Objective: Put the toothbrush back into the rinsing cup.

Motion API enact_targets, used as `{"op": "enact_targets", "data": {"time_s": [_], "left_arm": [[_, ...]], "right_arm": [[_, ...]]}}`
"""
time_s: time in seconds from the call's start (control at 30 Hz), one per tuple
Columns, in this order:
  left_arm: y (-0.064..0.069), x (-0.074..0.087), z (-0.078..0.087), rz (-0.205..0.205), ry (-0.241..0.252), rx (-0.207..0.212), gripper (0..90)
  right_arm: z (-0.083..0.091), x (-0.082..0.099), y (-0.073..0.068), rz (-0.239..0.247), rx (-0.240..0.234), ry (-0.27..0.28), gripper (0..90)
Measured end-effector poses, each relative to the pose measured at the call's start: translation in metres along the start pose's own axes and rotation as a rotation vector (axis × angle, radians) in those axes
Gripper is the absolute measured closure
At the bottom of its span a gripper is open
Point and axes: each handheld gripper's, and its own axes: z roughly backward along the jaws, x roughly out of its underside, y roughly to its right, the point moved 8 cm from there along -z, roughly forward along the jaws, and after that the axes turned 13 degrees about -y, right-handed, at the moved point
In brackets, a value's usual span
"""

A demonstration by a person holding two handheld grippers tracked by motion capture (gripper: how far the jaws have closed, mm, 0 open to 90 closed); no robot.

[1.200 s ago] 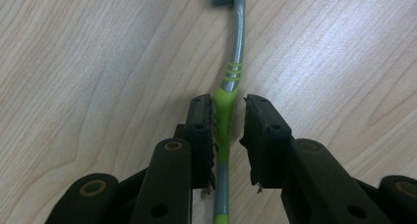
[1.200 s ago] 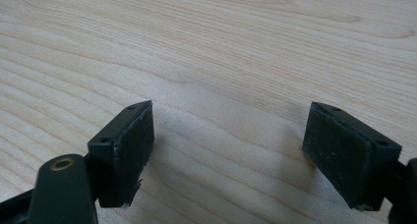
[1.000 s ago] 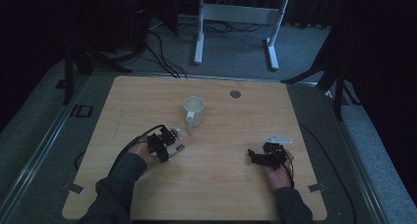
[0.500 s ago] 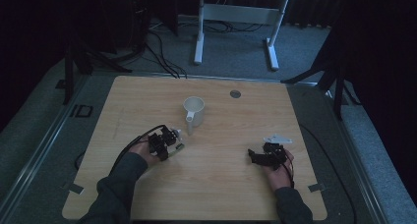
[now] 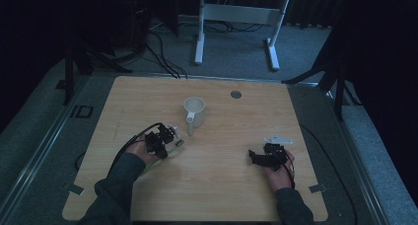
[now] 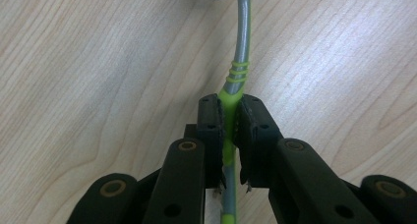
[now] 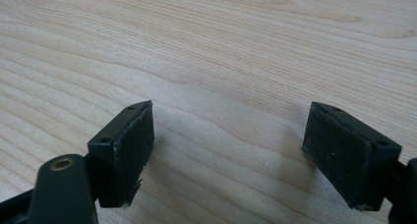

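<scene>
A green and grey toothbrush (image 6: 241, 47) lies across the wooden table (image 5: 231, 195), its dark bristle head at the top edge of the left gripper view. My left gripper (image 6: 230, 116) is shut on its green handle, and both pads press on it. In the high view that left gripper (image 5: 167, 138) sits low at the table's left of centre, just in front of a white mug (image 5: 194, 111) that stands upright, its handle toward me. My right gripper (image 5: 252, 157) rests at the right and points left. In its own view the right gripper (image 7: 231, 130) stands open over bare wood.
A small dark round disc (image 5: 236, 94) is set in the table behind the mug. Past the far edge stand a white metal frame (image 5: 236, 13) and dark tripod legs, with cables on the grey floor. Tape marks sit at the near corners.
</scene>
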Motion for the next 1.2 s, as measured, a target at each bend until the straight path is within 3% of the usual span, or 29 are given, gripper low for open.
{"op": "enact_targets", "data": {"time_s": [0.43, 1.2], "left_arm": [[-0.003, 0.003, 0.009, 0.036, 0.051, 0.037, 80.9], [-0.007, 0.007, 0.029, 0.082, 0.139, 0.038, 81.0]], "right_arm": [[0.0, 0.0, 0.0, 0.0, 0.0, -0.001, 19.1], [0.0, 0.0, 0.0, 0.0, 0.0, 0.0, 19.1]]}}
